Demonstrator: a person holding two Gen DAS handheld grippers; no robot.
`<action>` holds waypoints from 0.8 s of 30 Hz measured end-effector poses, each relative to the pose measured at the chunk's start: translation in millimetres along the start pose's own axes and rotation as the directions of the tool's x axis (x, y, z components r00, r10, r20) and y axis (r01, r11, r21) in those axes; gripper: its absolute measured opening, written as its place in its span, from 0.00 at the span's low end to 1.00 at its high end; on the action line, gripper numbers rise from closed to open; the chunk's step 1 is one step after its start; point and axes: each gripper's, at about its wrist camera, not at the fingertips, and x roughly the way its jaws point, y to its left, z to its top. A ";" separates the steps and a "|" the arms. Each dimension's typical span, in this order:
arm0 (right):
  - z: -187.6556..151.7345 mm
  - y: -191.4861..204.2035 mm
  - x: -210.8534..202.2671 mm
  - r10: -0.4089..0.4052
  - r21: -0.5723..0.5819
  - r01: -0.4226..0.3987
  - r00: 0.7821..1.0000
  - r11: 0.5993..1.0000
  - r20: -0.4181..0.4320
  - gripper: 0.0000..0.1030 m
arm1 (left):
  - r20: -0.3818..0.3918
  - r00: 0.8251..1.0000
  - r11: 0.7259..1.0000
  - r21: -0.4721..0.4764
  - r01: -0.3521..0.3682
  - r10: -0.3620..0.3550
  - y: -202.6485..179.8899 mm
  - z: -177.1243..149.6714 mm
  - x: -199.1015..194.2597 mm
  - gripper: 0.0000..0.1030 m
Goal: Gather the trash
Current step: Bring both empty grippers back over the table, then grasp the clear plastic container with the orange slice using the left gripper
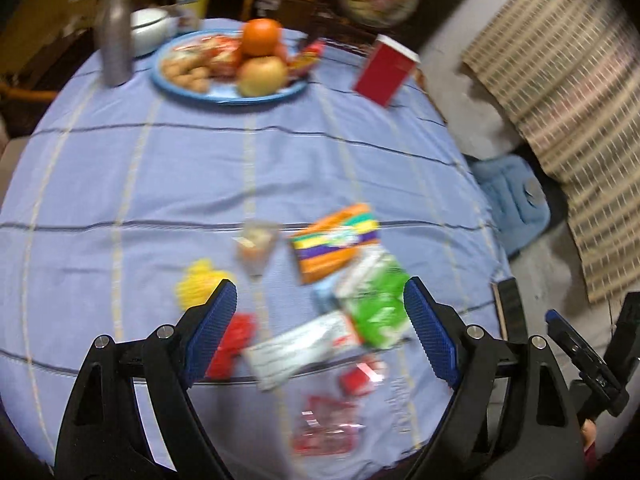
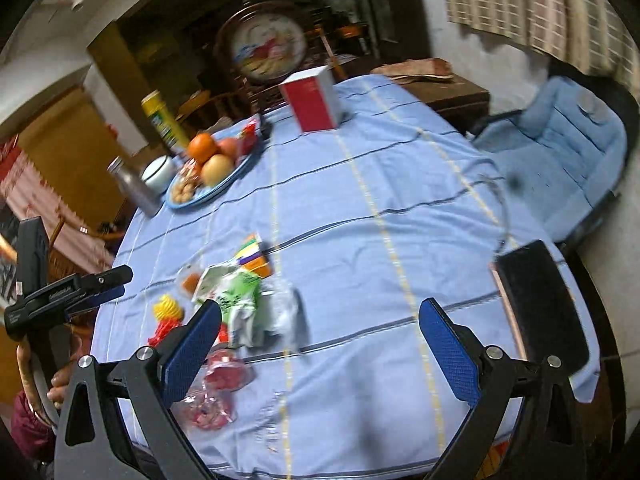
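Over a blue-clothed bench (image 1: 140, 168): left tongs (image 1: 320, 336) spread wide, nothing between the blue pads, hovering above a scatter of trash near the front edge. Right tongs (image 2: 320, 348) likewise agape and empty, poised over bare cloth to the right of the same scatter.

Among the litter: green-and-white wrapper (image 1: 372, 300) overlapping a white wrapper (image 1: 304, 348); striped orange-purple packet (image 1: 336, 240) just behind; clear plastic cup (image 1: 256, 248) beside it; yellow crumpled piece (image 1: 196, 284) and red crumpled piece (image 1: 236, 344) to the left, the red one partly hidden behind the left pad; clear red-printed wrappers (image 1: 324, 428) nearest the front edge. All motion-blurred, so finer detail not readable.

Wide open cloth across the bench middle. At the far end, well apart from the trash: blue plate (image 1: 180, 90) of fruit and snacks, metal bottle (image 1: 114, 28) beside it, red box (image 1: 384, 70) near the right rim. Black phone-like slab (image 2: 540, 304) lying at the right edge. Blue padded chair (image 2: 560, 148) close against the right side.
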 end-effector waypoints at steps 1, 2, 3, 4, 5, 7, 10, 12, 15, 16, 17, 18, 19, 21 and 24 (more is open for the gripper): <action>-1.4 5.8 0.4 -0.001 -0.005 0.001 1.000 1.000 -0.003 0.94 | -0.001 1.000 1.000 -0.011 -0.008 0.008 8.9 -0.6 -1.5 0.81; -2.2 7.4 2.0 -0.002 -0.007 0.002 1.000 1.000 -0.005 0.94 | -0.003 1.000 1.000 -0.017 -0.013 0.013 14.3 -0.9 -1.7 0.81; -4.9 11.3 3.1 -0.005 -0.007 0.005 1.000 1.000 -0.012 0.94 | -0.007 1.000 1.000 -0.022 -0.019 0.019 22.5 -1.1 -1.4 0.81; -5.7 14.5 4.7 -0.009 -0.007 0.009 1.000 1.000 -0.017 0.94 | -0.014 1.000 0.999 -0.024 -0.020 0.020 29.6 -1.2 0.0 0.81; -5.8 17.2 7.2 -0.013 -0.007 0.013 1.000 1.000 -0.024 0.94 | -0.020 1.000 1.000 -0.026 -0.018 0.018 35.0 -1.2 1.9 0.81; -9.1 21.9 7.9 -0.027 -0.010 0.026 0.999 1.000 -0.033 0.94 | -0.039 0.999 1.000 -0.023 -0.013 0.012 43.8 -0.8 8.3 0.81; -13.2 27.2 5.4 -0.064 -0.016 0.064 0.997 0.998 -0.032 0.94 | -0.074 0.997 1.000 -0.018 -0.016 0.015 48.0 3.2 24.6 0.81; -14.9 26.1 3.9 -0.090 -0.011 0.090 0.995 0.996 -0.031 0.94 | -0.090 0.996 1.000 -0.012 -0.010 0.009 48.7 8.1 35.8 0.81; -19.2 22.6 -1.1 -0.138 0.003 0.138 0.990 0.990 -0.031 0.94 | -0.104 0.994 1.000 0.018 -0.022 0.024 47.8 18.8 56.6 0.81; -21.2 21.0 -3.7 -0.157 0.007 0.158 0.987 0.987 -0.031 0.94 | -0.109 0.994 0.999 0.026 -0.022 0.025 47.6 21.4 62.5 0.81; -22.4 19.6 -5.2 -0.172 0.010 0.173 0.985 0.985 -0.032 0.94 | -0.118 0.993 0.999 0.040 -0.019 0.024 47.1 25.9 71.5 0.81; -25.1 17.9 -8.5 -0.196 0.015 0.196 0.980 0.980 -0.032 0.94 | -0.125 0.992 0.998 0.053 -0.022 0.029 46.0 28.8 78.8 0.81; -27.8 15.9 -11.6 -0.217 0.022 0.218 0.976 0.976 -0.032 0.94 | -0.131 0.991 0.998 0.065 -0.025 0.033 45.0 31.1 85.1 0.81; -33.6 11.7 -16.5 -0.252 0.039 0.253 0.967 0.967 -0.035 0.94 | -0.147 0.988 0.996 0.087 -0.027 0.040 43.6 35.6 99.2 0.80; -41.1 4.3 -22.4 -0.292 0.071 0.295 0.955 0.953 -0.049 0.94 | -0.165 0.986 0.995 0.100 -0.023 0.039 44.1 39.4 116.4 0.77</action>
